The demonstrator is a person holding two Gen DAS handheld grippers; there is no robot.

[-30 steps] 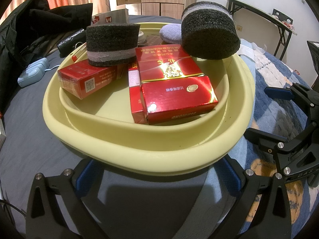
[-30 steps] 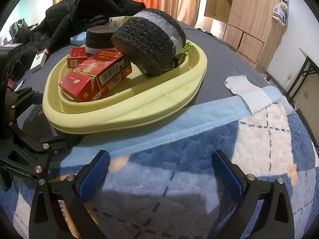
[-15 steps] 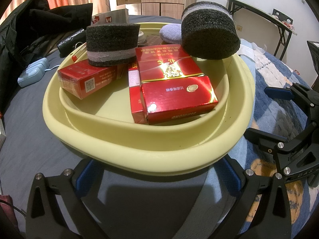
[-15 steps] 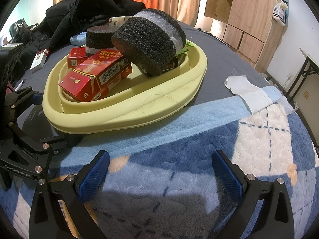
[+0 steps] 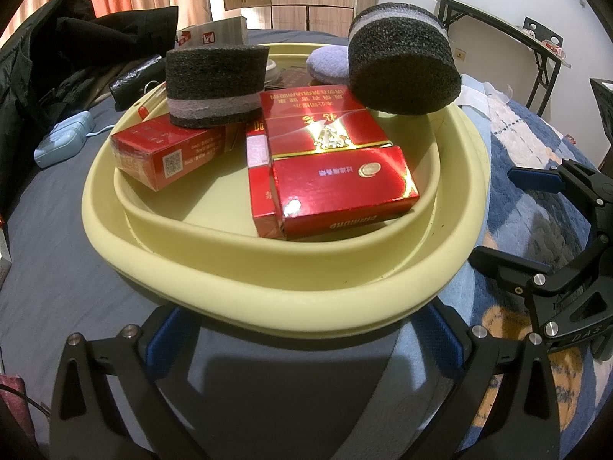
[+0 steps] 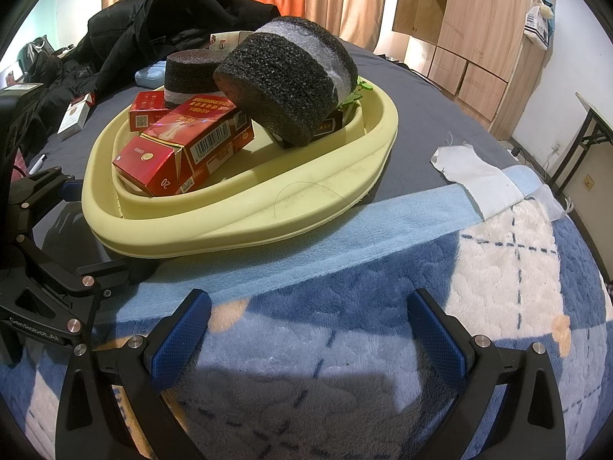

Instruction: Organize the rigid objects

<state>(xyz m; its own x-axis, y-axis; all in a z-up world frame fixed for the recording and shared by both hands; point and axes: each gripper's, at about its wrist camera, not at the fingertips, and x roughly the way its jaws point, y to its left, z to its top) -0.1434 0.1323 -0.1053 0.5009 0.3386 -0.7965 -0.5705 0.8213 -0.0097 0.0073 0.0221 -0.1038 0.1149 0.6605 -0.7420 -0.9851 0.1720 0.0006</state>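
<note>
A pale yellow basin [image 5: 291, 287] [image 6: 237, 226] rests on the bed. Inside lie red cigarette boxes [image 5: 333, 168] [image 6: 184, 142], another red box [image 5: 164, 153] at the left, and two dark foam rolls with a pale band: one upright [image 5: 214, 84], one tilted on the far right rim [image 5: 402, 69] [image 6: 283, 76]. My left gripper [image 5: 302, 337] stands open just below the basin's near rim, holding nothing. My right gripper [image 6: 302, 329] is open over the blue blanket, right of the basin, and shows at the left wrist view's right edge [image 5: 536, 226].
A black jacket [image 6: 153, 30] is heaped behind the basin. A light blue case [image 5: 63, 140] and a white cigarette pack [image 6: 74, 115] lie on the grey sheet at the left. A white cloth [image 6: 475, 176] lies right of the basin. Wooden cabinets [image 6: 479, 38] and a folding table [image 5: 498, 34] stand beyond.
</note>
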